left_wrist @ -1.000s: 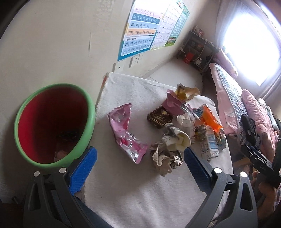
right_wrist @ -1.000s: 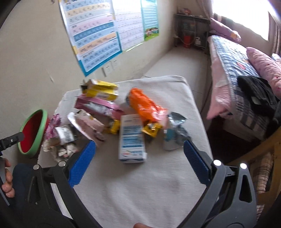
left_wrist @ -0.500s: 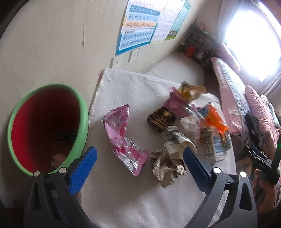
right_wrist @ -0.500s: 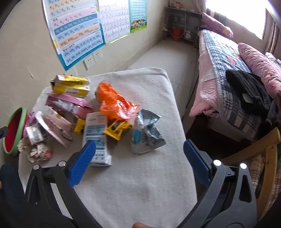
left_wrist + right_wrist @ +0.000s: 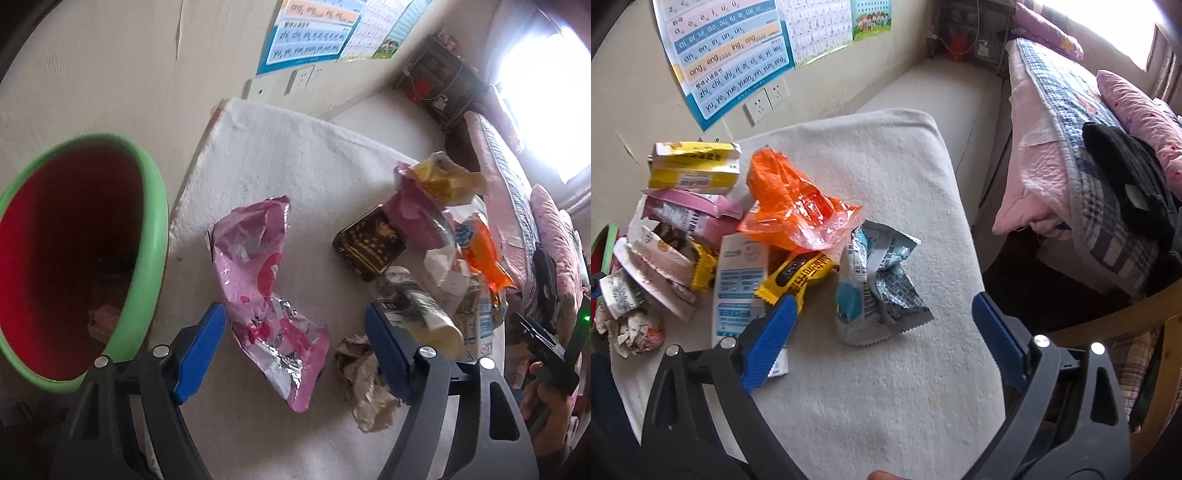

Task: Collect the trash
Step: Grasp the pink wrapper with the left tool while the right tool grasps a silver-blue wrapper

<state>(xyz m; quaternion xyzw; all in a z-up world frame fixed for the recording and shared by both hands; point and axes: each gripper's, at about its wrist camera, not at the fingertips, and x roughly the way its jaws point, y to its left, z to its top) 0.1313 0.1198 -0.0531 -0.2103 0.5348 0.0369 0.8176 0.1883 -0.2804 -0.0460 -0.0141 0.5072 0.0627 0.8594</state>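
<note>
A pile of trash lies on a white towel-covered table point(image 5: 295, 155). In the left wrist view my left gripper point(image 5: 295, 343) is open, its blue pads either side of a pink foil wrapper point(image 5: 266, 280). A red bin with a green rim point(image 5: 155, 229) stands at the table's left. In the right wrist view my right gripper point(image 5: 882, 332) is open just above a blue-and-silver wrapper point(image 5: 879, 288). An orange bag point(image 5: 790, 206), a yellow bar wrapper point(image 5: 798, 277) and a white carton point(image 5: 738, 288) lie to its left.
A brown packet point(image 5: 369, 243), crumpled paper point(image 5: 365, 380), a paper cup point(image 5: 424, 314), a yellow box point(image 5: 694, 166) and a pink box point(image 5: 690, 214) crowd the table. A bed point(image 5: 1089, 147) stands to the right, a wall with posters point(image 5: 738, 55) behind, a wooden chair point(image 5: 1160, 332) near right.
Both grippers have moved lower and closer to the table. The left has closed in on the pink foil wrapper and narrowed a little; the right has closed in on the blue-and-silver wrapper.
</note>
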